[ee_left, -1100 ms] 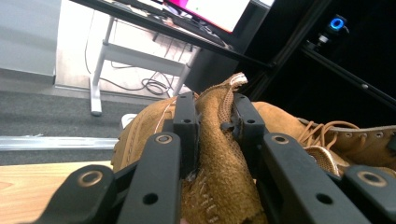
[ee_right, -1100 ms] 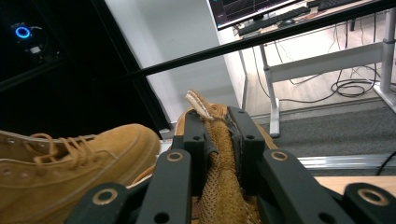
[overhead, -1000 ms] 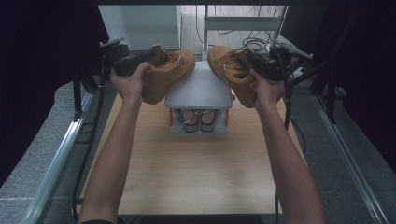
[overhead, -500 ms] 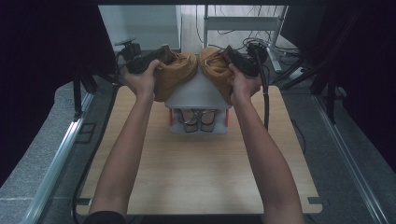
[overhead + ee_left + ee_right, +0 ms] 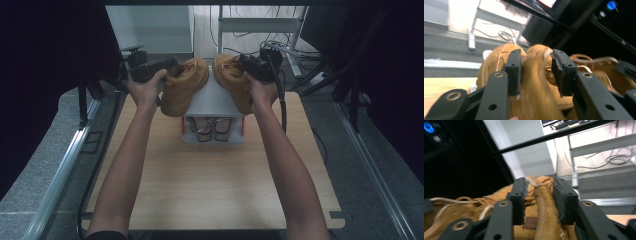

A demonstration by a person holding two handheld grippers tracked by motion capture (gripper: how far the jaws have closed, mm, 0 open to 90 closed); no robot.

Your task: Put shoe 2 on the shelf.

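Two tan suede boots sit side by side on top of a white shoe rack [image 5: 212,102] at the far middle of the wooden table. My left gripper [image 5: 167,67] is at the collar of the left boot [image 5: 184,89]. In the left gripper view its jaws [image 5: 536,53] have just been opening, and the boot's collar [image 5: 534,85] stands loose between the pads. My right gripper [image 5: 248,65] is at the right boot [image 5: 232,80]. Its jaws [image 5: 539,181] have also just been opening, with a gap either side of that boot's heel tab [image 5: 545,207].
A pair of dark shoes [image 5: 212,129] stands on the rack's lower shelf. The wooden table [image 5: 210,190] stretches bare toward the person. Metal rails run along both table sides, black cables trail from the grippers, and a white desk frame [image 5: 260,25] stands behind.
Both hands brought the boots inward from wide apart until they met over the rack top. The boots now rest there, and both pairs of jaws stand wider.
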